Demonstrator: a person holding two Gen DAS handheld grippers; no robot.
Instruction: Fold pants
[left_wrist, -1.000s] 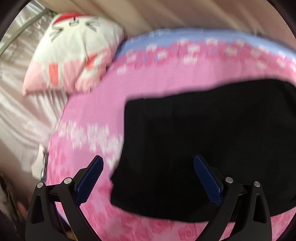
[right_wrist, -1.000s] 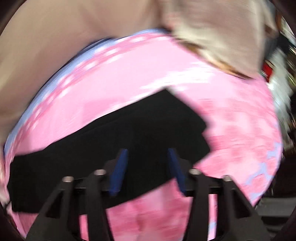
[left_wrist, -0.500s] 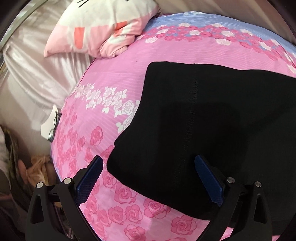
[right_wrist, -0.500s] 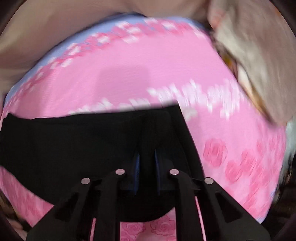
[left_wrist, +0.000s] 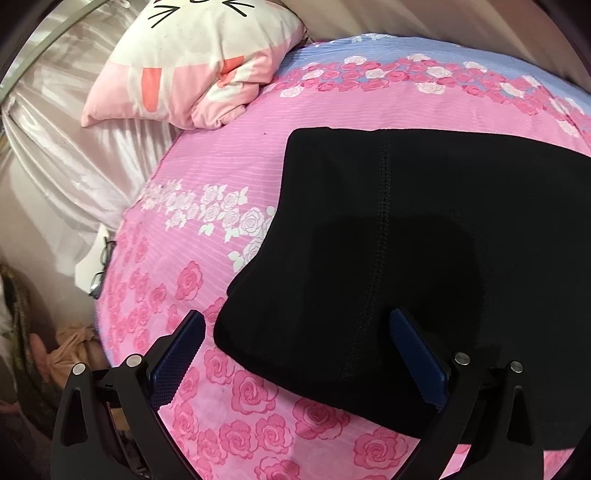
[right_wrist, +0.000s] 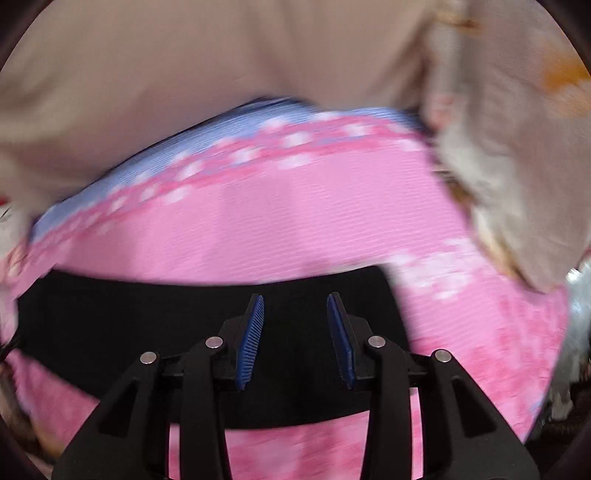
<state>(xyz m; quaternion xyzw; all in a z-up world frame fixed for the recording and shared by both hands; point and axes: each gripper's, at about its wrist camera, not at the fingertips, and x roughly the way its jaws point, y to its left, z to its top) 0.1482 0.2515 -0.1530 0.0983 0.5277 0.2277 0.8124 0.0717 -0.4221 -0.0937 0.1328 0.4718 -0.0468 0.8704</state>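
Note:
Black pants (left_wrist: 406, 221) lie flat and folded on a pink rose-print bedspread (left_wrist: 221, 155). My left gripper (left_wrist: 297, 315) hovers open and wide over their near left corner, one blue pad over the bedspread and the other over the black cloth. In the blurred right wrist view the pants (right_wrist: 147, 325) form a dark band across the bedspread (right_wrist: 295, 221). My right gripper (right_wrist: 295, 296) is above their right end; its jaws are opening, with no cloth pinched between the blue pads.
A cat-face pillow (left_wrist: 192, 66) lies at the head of the bed on the left, beside shiny beige fabric. Glasses (left_wrist: 101, 266) rest at the bed's left edge. A beige patterned blanket (right_wrist: 517, 147) is bunched at the right.
The right gripper closed nearly shut over the pants' end, then opened again while it rolled and swung across the bed. The left gripper stayed wide open and only tipped slightly.

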